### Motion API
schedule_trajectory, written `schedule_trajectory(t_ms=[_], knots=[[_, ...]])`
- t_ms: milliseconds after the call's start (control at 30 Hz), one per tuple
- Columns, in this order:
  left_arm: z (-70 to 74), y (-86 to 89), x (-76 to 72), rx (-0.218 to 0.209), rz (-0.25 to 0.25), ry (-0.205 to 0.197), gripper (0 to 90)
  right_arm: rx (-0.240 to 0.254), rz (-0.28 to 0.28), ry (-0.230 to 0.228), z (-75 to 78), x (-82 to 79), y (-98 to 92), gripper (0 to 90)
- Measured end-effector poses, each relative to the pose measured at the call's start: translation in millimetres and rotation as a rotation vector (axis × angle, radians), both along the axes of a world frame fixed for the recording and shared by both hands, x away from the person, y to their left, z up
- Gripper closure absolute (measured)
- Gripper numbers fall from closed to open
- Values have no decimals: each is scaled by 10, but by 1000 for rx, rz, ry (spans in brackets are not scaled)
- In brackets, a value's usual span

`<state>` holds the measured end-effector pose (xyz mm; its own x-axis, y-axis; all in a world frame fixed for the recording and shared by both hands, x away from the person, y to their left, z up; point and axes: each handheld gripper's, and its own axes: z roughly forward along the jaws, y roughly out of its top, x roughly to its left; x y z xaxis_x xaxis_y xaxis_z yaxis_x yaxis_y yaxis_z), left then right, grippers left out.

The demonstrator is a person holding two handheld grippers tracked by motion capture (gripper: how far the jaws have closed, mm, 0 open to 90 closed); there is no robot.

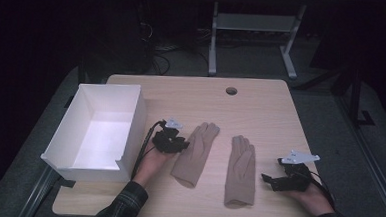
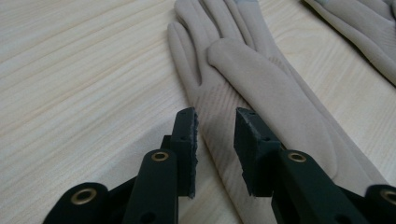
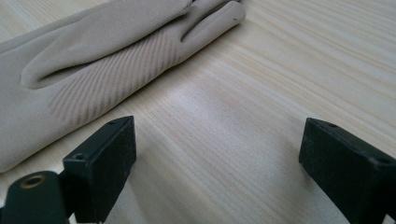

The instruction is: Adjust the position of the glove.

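Two beige gloves lie flat on the wooden table [image 1: 261,107], fingers pointing away. My left gripper [image 1: 183,144] sits at the left glove's [image 1: 194,156] left edge. In the left gripper view that gripper [image 2: 215,116] is open by a narrow gap, low over the glove's [image 2: 261,79] ribbed side, with nothing pinched; the other glove [image 2: 364,23] shows at the top right. My right gripper [image 1: 266,178] rests just right of the right glove [image 1: 241,168]. Its jaws [image 3: 219,125] stand wide open over bare wood, with the glove [image 3: 93,51] to their left.
A white open box [image 1: 130,125], nothing visible inside, stands at the table's left, close to my left hand. A round cable hole [image 1: 231,91] sits near the far edge. Beyond the table are a dark floor and a desk frame [image 1: 213,39].
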<state>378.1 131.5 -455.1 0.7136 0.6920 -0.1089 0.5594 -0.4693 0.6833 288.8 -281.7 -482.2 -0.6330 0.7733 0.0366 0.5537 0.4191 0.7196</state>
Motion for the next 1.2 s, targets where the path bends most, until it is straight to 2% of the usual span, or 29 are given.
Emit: schedule_trajectory(t_ms=[167,200,300,400,467,500,533,667,700,767,800,833,867,900,933,967,1000,1100,1133,1200], knots=[[-53,-32,7,16,-1,13,656,2,-1,-1,-2,0,1,104],[-62,-39,6,34,-5,13,656,0,0,0,-1,0,0,104],[-69,-45,7,30,-2,19,660,2,-1,-1,-2,0,2,104],[-80,-45,14,5,-3,47,711,-2,-4,3,0,0,6,94],[-81,-51,13,3,-10,54,795,0,-4,1,-3,2,10,91],[-83,-57,9,-5,-7,63,795,0,-4,1,-3,2,10,91],[-78,-62,11,-7,-14,67,847,0,-4,0,-3,2,11,90],[-66,-50,21,-22,-9,79,881,0,-3,4,0,0,15,96],[-47,-16,27,-47,-13,92,883,-7,21,10,29,-4,15,191],[-19,5,26,-62,-14,96,884,-9,33,15,40,-6,17,222],[18,19,18,-87,-16,97,884,6,57,27,76,-9,21,409],[18,19,18,-87,-16,97,884,6,57,27,76,-9,21,409],[71,30,6,-118,-20,95,884,20,78,32,112,-13,32,586],[71,30,6,-118,-20,95,883,24,88,37,128,-9,39,655],[105,43,0,-130,-29,97,883,24,88,37,128,-9,39,655],[126,47,-10,-144,-32,98,884,43,114,36,162,11,73,790],[147,50,-18,-154,-38,103,884,46,118,36,172,23,92,842],[198,56,-48,-175,-51,102,884,67,134,49,178,47,128,896],[219,55,-64,-182,-55,104,884,64,151,62,170,92,185,898],[229,59,-69,-186,-64,107,884,64,150,72,173,103,208,898]])
